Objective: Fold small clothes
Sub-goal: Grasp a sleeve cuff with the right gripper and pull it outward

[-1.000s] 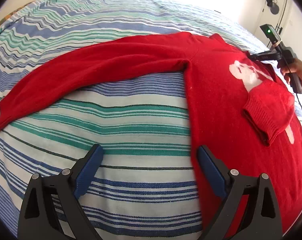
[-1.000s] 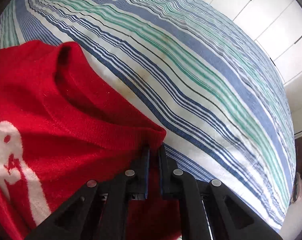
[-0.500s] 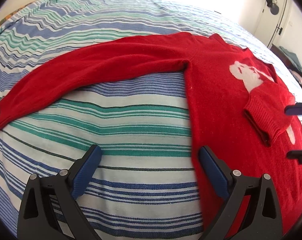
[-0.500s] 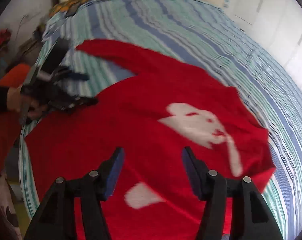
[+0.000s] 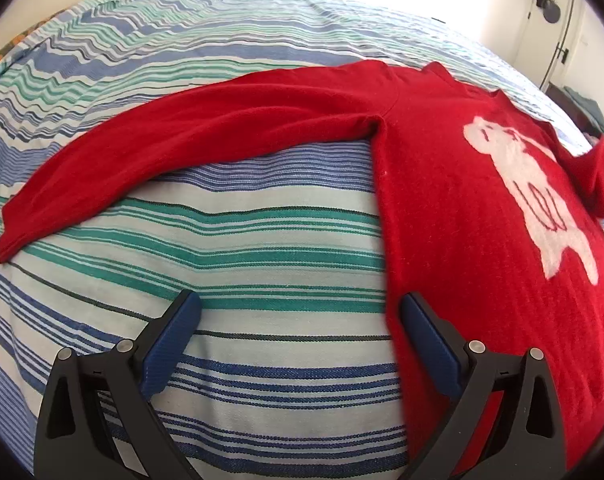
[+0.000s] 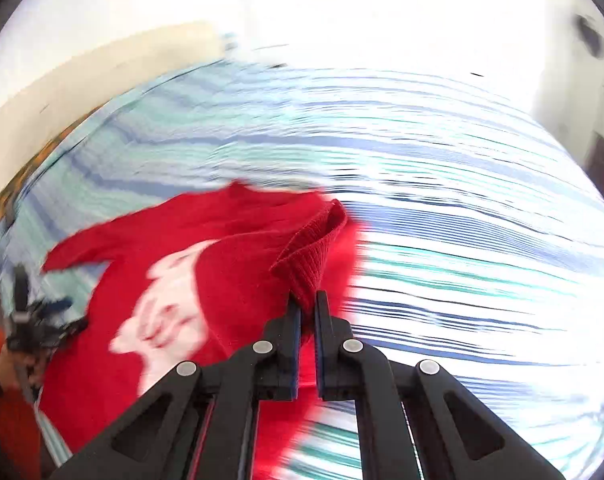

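While the left tool (image 5: pixel 298 316) hangs wide open and empty just off the red sweater's (image 5: pixel 453 208) hem-side edge, much as it did a second ago, the right tool (image 6: pixel 309 307) has changed jobs. A second ago it was pinched on the sweater's neckline; half a second ago it had let go and hovered open over the body; now its fingers are nearly closed on the ribbed cuff (image 6: pixel 309 252) of the right sleeve, which stands up from the sweater. From the left wrist view that cuff (image 5: pixel 601 176) no longer rests on the white animal motif (image 5: pixel 529 196), as it did before, but is lifted out past the sweater's far side. The right wrist picture is smeared, so that tool seems to be moving fast. The sweater itself lies face up on the striped bed cover (image 5: pixel 242 240), with its left sleeve (image 5: pixel 190 144) stretched away from the body, unmoved. My reading: the loosely dropped sleeve is being redone, probably pulled straight before a neater fold across the chest. The left sleeve and body folds are not yet done.
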The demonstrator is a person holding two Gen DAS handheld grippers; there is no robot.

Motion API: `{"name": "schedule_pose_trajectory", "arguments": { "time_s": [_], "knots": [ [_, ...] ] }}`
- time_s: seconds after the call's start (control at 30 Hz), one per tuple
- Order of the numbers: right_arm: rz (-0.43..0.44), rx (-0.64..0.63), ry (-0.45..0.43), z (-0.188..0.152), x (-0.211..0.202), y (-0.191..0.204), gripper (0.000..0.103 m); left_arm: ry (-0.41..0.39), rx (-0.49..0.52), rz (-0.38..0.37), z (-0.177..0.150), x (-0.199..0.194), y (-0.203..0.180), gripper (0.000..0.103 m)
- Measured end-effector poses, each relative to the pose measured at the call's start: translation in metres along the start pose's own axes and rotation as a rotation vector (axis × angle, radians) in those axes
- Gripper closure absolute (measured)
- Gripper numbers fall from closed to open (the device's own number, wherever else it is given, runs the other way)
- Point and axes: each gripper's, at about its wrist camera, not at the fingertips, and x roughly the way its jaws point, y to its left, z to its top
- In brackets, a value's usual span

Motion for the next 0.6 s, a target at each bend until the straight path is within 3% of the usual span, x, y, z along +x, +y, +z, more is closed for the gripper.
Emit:
{"name": "schedule_pose_trajectory", "arguments": {
  "time_s": [0.1,0.2,0.3,0.43,0.6],
  "knots": [
    [-0.134,0.204,0.040,-0.017,-0.002,-0.114,0.097,0.004,0.005,0.015,0.001,0.001,-0.002,0.002],
    [-0.195,0.305,0.077,-0.044,0.003,-0.166,0.097,0.010,0.010,0.032,0.001,0.002,-0.004,0.001],
    [-0.235,0.410,0.072,-0.068,0.002,-0.187,0.097,0.012,0.011,0.040,0.001,0.002,-0.004,0.001],
    [-0.321,0.457,0.116,-0.090,0.010,-0.192,0.098,0.013,0.013,0.045,0.000,0.002,-0.004,0.001],
    [-0.390,0.511,0.136,-0.104,-0.014,-0.191,0.098,0.011,0.013,0.044,0.000,0.001,-0.004,0.001]
  ]
}}
